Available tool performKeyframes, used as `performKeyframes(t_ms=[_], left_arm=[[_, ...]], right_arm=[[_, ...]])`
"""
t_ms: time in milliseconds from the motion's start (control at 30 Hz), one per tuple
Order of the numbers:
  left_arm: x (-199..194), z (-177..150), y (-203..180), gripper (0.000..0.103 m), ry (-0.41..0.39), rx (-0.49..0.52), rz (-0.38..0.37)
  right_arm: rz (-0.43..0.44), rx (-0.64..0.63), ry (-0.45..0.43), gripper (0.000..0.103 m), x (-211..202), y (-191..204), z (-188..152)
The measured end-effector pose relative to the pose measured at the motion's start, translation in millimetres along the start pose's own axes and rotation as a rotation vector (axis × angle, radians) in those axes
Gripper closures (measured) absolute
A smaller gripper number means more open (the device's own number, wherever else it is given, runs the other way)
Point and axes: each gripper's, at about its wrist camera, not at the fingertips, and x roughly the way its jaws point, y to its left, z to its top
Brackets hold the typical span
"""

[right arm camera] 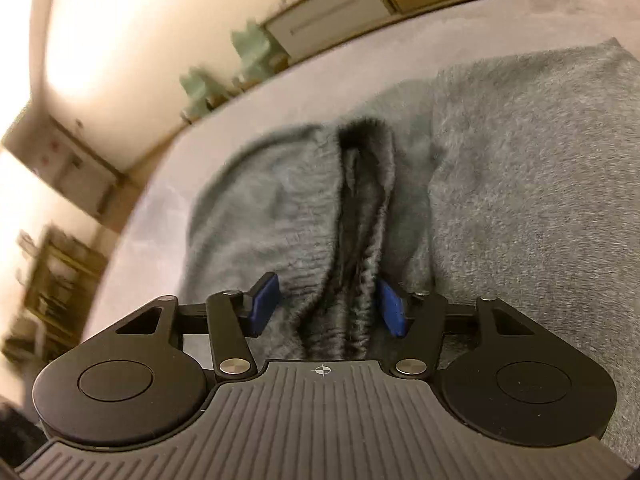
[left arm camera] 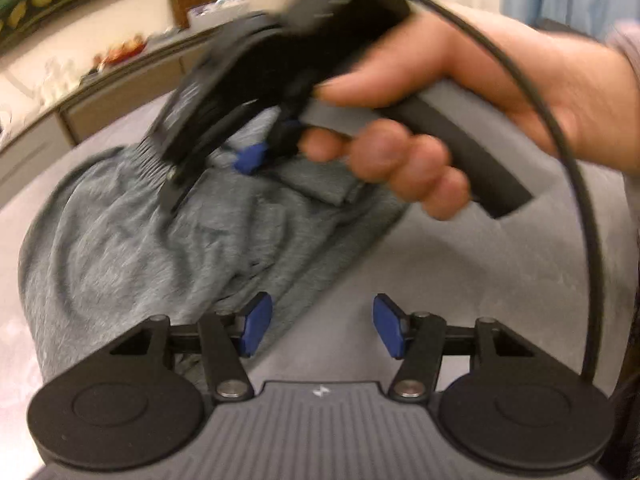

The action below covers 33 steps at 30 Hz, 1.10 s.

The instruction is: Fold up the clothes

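A grey garment (left arm camera: 132,240) with a ribbed elastic waistband lies rumpled on a grey surface (left arm camera: 460,264). My left gripper (left arm camera: 322,328) is open and empty, low over the garment's near edge; its left pad (left arm camera: 256,328) is over cloth. My right gripper, held in a hand (left arm camera: 400,128), shows blurred above the garment's far side in the left wrist view. In the right wrist view the right gripper (right arm camera: 326,306) is open, with a raised ridge of the grey garment (right arm camera: 360,232) running between its blue pads. I cannot tell whether the pads touch the cloth.
A black cable (left arm camera: 576,184) loops from the right gripper down the right side. Low cabinets (left arm camera: 120,92) and a cluttered counter stand beyond the surface. A shelf unit (right arm camera: 52,280) stands at the left, cabinets (right arm camera: 332,16) at the back.
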Motion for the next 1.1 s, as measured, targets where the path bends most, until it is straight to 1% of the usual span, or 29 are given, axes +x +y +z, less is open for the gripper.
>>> performKeyframes(t_ms=[67,100,133,167,267,300,333,367,433,467,500,533,600,667,700,733,767,800,833,867,967,1033,1100], left_arm=[[2,0,2,0.043,-0.001,-0.015,0.001],[1,0,2,0.044,-0.002,-0.018,0.002],[-3,-1,0,0.044,-0.005,-0.007,0.001],[-7,-2,-2,0.044,-0.008,0.011,-0.005],[-33,-7,-4,0.043,-0.056,0.063,-0.061],[-38,-9,-2,0.043,-0.062,0.071,-0.075],[-42,-12,1,0.044,-0.063,0.074,-0.089],[-43,-13,5,0.044,-0.059,0.070,-0.092],[-42,-16,14,0.044,-0.046,0.050,-0.084],[-42,-17,19,0.044,-0.045,0.045,-0.085],[-43,-17,22,0.044,-0.048,0.043,-0.088],[-45,-18,25,0.044,-0.054,0.042,-0.094],[-51,-21,29,0.044,-0.070,0.044,-0.106],[-60,-20,37,0.044,-0.095,0.027,-0.099],[-65,-19,42,0.044,-0.108,0.016,-0.095],[-70,-17,49,0.044,-0.128,-0.006,-0.087],[-76,-16,58,0.044,-0.152,-0.036,-0.075],[-83,-15,70,0.044,-0.177,-0.075,-0.058],[-89,-17,83,0.044,-0.197,-0.123,-0.033],[-90,-17,94,0.044,-0.207,-0.168,-0.007],[-82,-20,126,0.044,-0.212,-0.287,0.062],[-72,-20,130,0.045,-0.193,-0.299,0.088],[-62,-19,128,0.045,-0.188,-0.271,0.097]], right_arm=[[-0.036,-0.045,0.013,0.073,2,13,2],[-0.030,-0.062,0.014,0.077,1,22,5],[0.001,-0.070,0.002,0.082,-4,32,8],[0.055,-0.069,-0.005,0.084,-9,45,14],[0.305,-0.029,-0.040,0.085,-27,78,31],[0.407,-0.027,-0.062,0.085,-35,87,34],[0.467,-0.026,-0.078,0.085,-41,88,36],[0.447,-0.008,-0.080,0.085,-39,81,36],[0.270,0.030,-0.019,0.085,-17,54,28],[0.171,0.023,0.021,0.085,-5,43,21],[0.101,0.009,0.046,0.085,3,35,11],[0.061,0.003,0.051,0.085,8,29,3],[0.042,-0.011,0.040,0.084,9,28,-1],[0.028,-0.040,0.035,0.083,7,32,0],[0.006,-0.080,0.042,0.083,6,38,0],[-0.029,-0.128,0.051,0.080,5,44,1],[-0.069,-0.183,0.053,0.072,5,50,-3],[-0.107,-0.224,0.048,0.067,2,54,-5],[-0.146,-0.264,0.042,0.053,0,58,-6],[-0.183,-0.305,0.036,0.045,-2,62,-8],[-0.249,-0.387,-0.061,0.043,-20,92,7],[-0.293,-0.442,-0.126,0.043,-31,112,16],[-0.336,-0.496,-0.191,0.043,-42,132,26]])
